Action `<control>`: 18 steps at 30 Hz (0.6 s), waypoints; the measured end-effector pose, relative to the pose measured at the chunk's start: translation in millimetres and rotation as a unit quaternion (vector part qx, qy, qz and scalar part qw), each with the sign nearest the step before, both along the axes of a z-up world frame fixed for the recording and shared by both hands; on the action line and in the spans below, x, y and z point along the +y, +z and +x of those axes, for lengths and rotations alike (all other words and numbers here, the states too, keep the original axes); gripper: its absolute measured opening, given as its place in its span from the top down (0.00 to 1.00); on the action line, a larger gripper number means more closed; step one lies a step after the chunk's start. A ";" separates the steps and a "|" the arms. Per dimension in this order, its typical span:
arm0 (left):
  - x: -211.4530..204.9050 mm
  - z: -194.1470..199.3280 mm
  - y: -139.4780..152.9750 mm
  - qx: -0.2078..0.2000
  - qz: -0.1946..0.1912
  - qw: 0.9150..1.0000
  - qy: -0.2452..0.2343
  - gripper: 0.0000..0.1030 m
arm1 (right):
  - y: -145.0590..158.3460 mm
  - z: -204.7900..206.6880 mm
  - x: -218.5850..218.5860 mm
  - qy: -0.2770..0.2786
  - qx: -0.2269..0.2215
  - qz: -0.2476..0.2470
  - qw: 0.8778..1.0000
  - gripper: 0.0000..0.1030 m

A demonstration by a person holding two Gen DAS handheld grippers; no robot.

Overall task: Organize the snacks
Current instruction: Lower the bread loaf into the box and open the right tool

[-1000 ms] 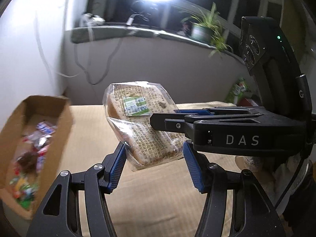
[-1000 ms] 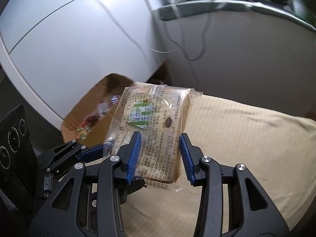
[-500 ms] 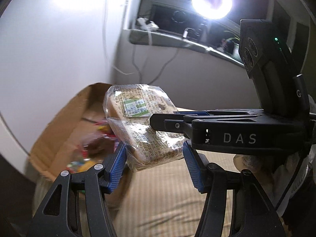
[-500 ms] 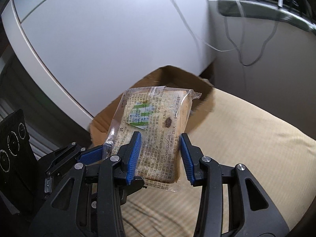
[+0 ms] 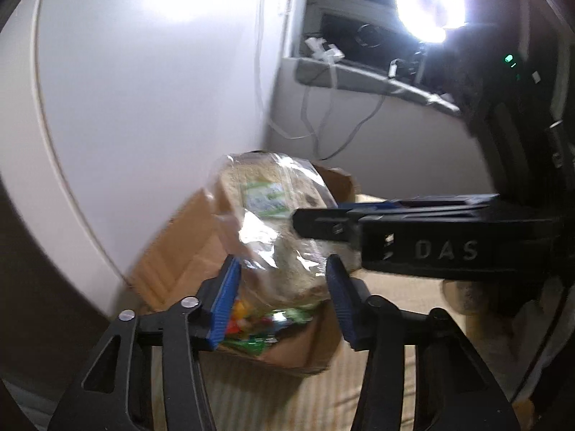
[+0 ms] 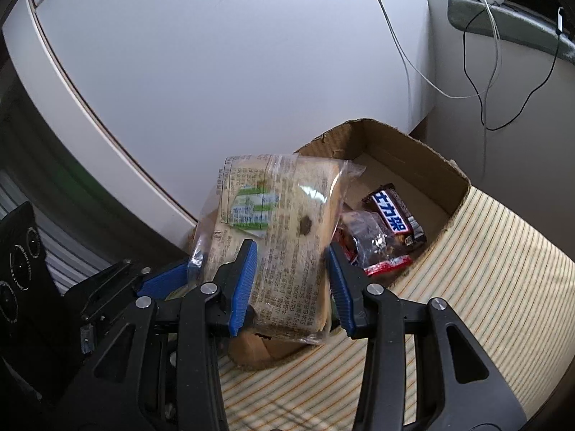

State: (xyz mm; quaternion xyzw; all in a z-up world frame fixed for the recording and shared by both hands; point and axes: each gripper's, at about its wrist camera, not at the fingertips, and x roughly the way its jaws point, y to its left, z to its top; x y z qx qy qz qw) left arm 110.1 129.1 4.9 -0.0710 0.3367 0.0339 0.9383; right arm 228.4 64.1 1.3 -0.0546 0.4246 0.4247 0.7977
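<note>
A clear-wrapped slice of bread with a green label point(image 6: 284, 230) is held from two sides above an open cardboard box point(image 6: 413, 154). My right gripper point(image 6: 291, 280) is shut on the pack's lower part. My left gripper point(image 5: 282, 296) is shut on its other side; in the left wrist view the pack point(image 5: 273, 222) is blurred. The left gripper's blue fingers point(image 6: 163, 280) show at lower left in the right wrist view. The right gripper's black body marked DAS point(image 5: 445, 248) crosses the left wrist view. The box holds a dark chocolate bar point(image 6: 393, 215) and other wrapped snacks point(image 5: 251, 323).
The box stands at the left edge of a striped beige surface point(image 6: 485, 269), against a white panel point(image 6: 215, 72). Cables point(image 6: 478, 82) hang from a grey ledge point(image 6: 510, 25) behind. A bright lamp point(image 5: 429, 9) glares at the top right.
Both grippers have carried the bread pack to the left, from over the striped surface to right above the box. The box now sits directly under the pack.
</note>
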 end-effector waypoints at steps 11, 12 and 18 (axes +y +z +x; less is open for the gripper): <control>-4.9 -18.6 2.9 -0.010 0.007 1.000 0.001 0.57 | 10.1 -10.6 -8.5 0.000 -0.032 -0.008 0.999 0.59; -6.3 -20.2 3.3 -0.011 0.009 1.000 0.001 0.56 | 10.9 -11.8 -10.1 0.000 -0.037 -0.009 0.999 0.59; -13.2 -37.1 6.6 -0.020 0.019 1.000 0.013 0.41 | 19.0 -27.1 -27.1 -0.016 -0.072 -0.009 0.997 0.36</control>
